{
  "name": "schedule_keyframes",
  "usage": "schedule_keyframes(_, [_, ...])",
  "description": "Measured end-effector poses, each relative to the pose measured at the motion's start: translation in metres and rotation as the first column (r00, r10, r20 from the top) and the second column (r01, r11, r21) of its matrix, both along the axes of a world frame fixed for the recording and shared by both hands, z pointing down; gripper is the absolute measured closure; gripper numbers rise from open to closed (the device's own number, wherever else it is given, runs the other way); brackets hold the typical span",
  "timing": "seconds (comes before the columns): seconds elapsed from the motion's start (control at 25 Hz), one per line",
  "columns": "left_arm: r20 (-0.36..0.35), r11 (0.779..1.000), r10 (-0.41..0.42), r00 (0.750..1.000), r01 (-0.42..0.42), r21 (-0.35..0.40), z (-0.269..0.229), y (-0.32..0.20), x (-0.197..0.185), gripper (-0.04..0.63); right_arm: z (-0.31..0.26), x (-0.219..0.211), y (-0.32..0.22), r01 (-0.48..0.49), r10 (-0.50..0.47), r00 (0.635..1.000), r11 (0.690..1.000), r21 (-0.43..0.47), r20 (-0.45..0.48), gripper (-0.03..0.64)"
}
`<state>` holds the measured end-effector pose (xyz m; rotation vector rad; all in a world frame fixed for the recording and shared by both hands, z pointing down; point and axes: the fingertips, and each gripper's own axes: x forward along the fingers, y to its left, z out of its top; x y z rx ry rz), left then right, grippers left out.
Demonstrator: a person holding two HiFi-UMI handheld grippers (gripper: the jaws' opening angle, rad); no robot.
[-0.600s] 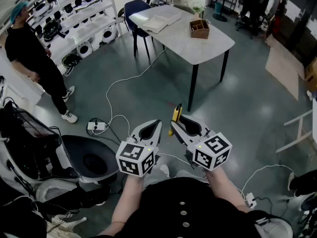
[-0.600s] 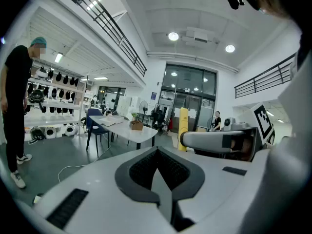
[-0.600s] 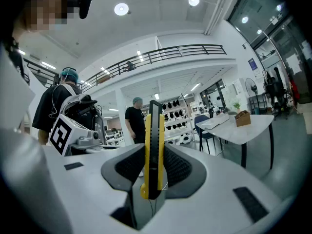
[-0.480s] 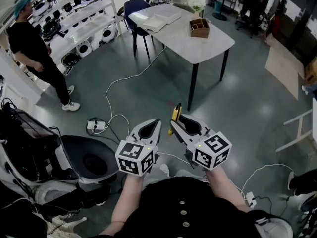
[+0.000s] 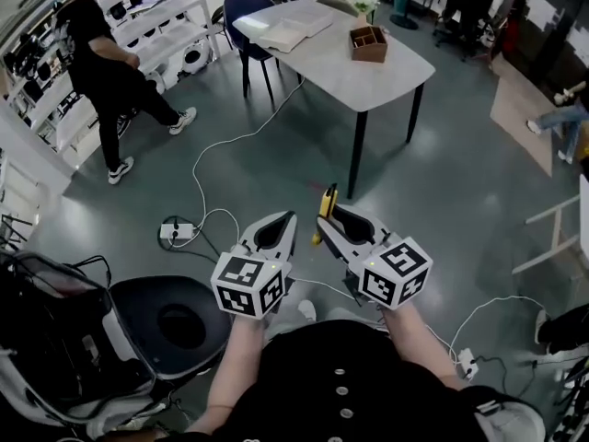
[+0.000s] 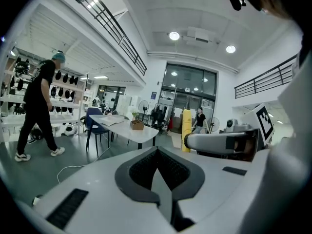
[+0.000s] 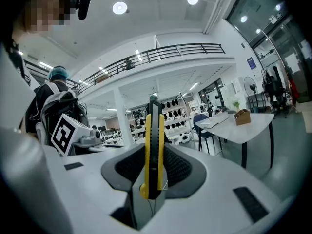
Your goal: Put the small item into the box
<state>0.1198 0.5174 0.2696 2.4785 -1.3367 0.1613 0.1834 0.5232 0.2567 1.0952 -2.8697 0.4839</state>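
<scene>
Bystander [image 5: 106, 63] further along (box [image 5: 368, 42] on table [image 5: 373, 86])

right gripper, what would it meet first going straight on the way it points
Nothing near, it seems: the right gripper, shut on the knife, points over the floor toward far shelves; the table lies off to the right.

- Ahead of left gripper [image 5: 286, 220] and right gripper [image 5: 329, 217]: bare grey floor [image 5: 276, 168], open as far as the table [image 5: 391, 79].
- Straight ahead of right gripper: black table leg [image 5: 357, 159]. Above it lies clear tabletop, with the box [image 5: 369, 42] toward the far edge.
- Ahead-left of left gripper: white cable [image 5: 199, 178] looping over the floor, power strip [image 5: 173, 232] at its near end.
- Left of left gripper: black round seat [image 5: 175, 316], near.
- Far ahead-left: person [image 5: 106, 63] by shelving, well apart.
- Right of right gripper: open floor, white frame [image 5: 552, 238] well apart.
- Between the grippers: narrow gap.
</scene>
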Motion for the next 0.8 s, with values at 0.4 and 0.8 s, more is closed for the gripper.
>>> schedule_keyframes(0.4, [-0.001, 1.000, 0.020, 1.000, -0.020, -0.005, -0.016, -0.024, -0.016, 0.578, -0.017, -0.013, -0.024, -0.012, 0.014, 0.999, 0.999, -0.033, 0.051, 0.499])
schedule_keyframes(0.8, [-0.032, 1.000, 0.030, 0.999, -0.030, 0.000, 0.026, -0.043, -0.021, 0.578, 0.025, -0.010, -0.044, -0.038, 0.039, 0.998, 0.999, -0.028, 0.041, 0.497])
